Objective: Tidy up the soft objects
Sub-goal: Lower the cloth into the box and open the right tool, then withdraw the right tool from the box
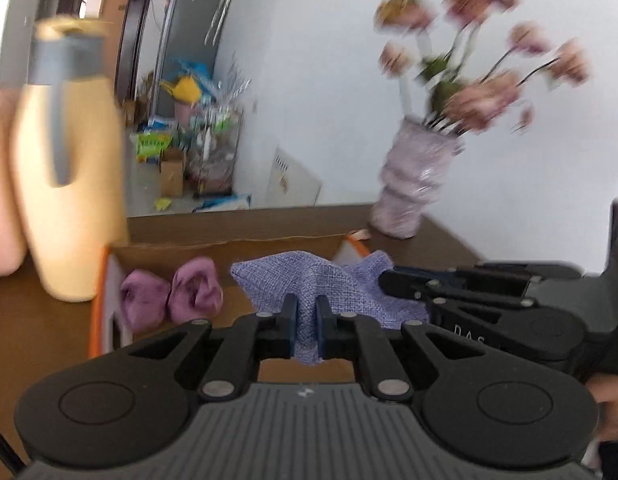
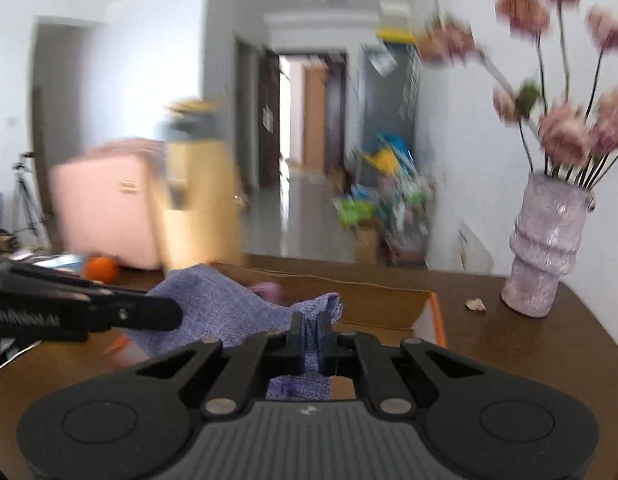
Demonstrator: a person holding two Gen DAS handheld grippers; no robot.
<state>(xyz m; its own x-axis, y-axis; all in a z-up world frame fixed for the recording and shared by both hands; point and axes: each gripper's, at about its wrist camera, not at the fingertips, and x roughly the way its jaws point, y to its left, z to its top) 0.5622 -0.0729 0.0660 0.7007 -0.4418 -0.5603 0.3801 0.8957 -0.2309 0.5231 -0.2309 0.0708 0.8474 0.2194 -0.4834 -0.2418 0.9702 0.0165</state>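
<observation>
A blue-purple woven cloth (image 1: 309,280) hangs stretched over an open cardboard box (image 1: 229,246). My left gripper (image 1: 307,312) is shut on one edge of the cloth. My right gripper (image 2: 311,330) is shut on another edge of the cloth (image 2: 213,300); it also shows at the right in the left wrist view (image 1: 393,280). Two purple soft rolls (image 1: 171,298) lie inside the box at its left. The box (image 2: 381,300) shows under the cloth in the right wrist view.
A yellow bottle with a grey lid (image 1: 69,160) stands left of the box. A lilac vase with pink flowers (image 1: 413,184) stands at the back right on the brown table (image 2: 509,352). An orange (image 2: 101,268) and a pink case (image 2: 105,208) stand at the left.
</observation>
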